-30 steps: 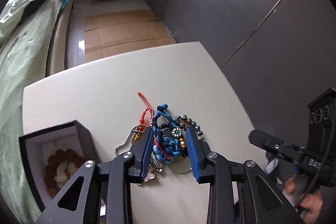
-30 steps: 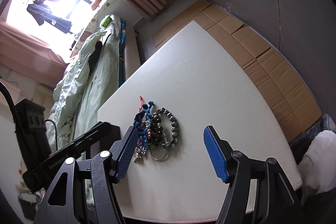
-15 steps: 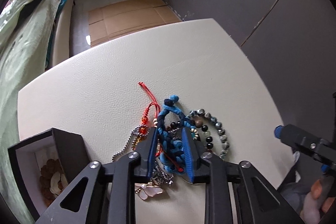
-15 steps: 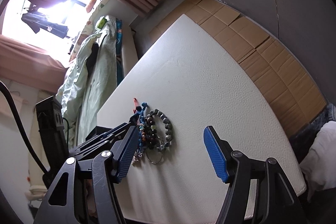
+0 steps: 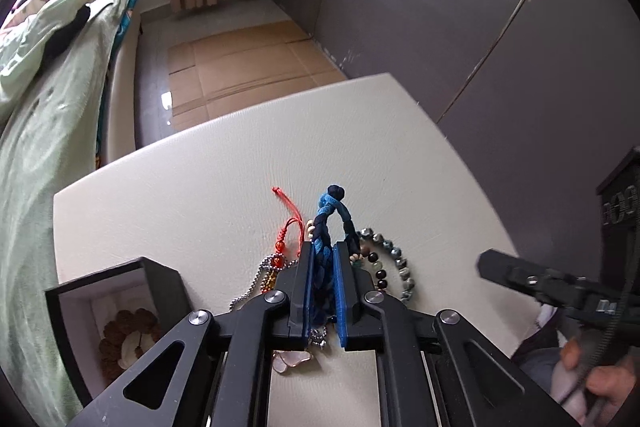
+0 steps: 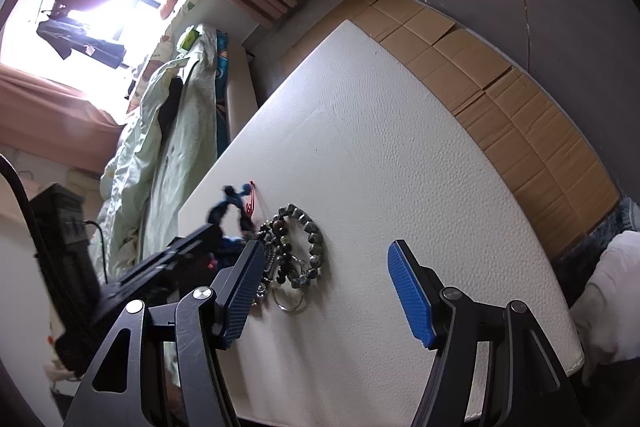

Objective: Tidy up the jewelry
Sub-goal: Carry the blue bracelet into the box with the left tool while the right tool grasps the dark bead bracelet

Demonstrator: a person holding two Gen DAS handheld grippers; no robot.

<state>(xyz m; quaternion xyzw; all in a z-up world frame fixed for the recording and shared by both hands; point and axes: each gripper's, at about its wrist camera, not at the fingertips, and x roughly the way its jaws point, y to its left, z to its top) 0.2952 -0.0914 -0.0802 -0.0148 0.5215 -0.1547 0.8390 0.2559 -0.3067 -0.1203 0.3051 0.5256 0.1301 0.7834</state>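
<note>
The blue braided bracelet (image 5: 325, 227), on the counter (image 5: 200, 187) between the closing jaws of the left hand-held gripper (image 5: 322, 259), is judged soft, light and tangle-prone; its braid is pinched mid-length. The right hand-held gripper (image 6: 326, 291) is held wide, empty. One beaded bracelet (image 5: 394, 259) and one box (image 5: 120, 275) are counted alongside.

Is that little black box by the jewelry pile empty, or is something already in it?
Not empty. The open black box already holds a brown bead bracelet, coiled on its pale lining.
</note>
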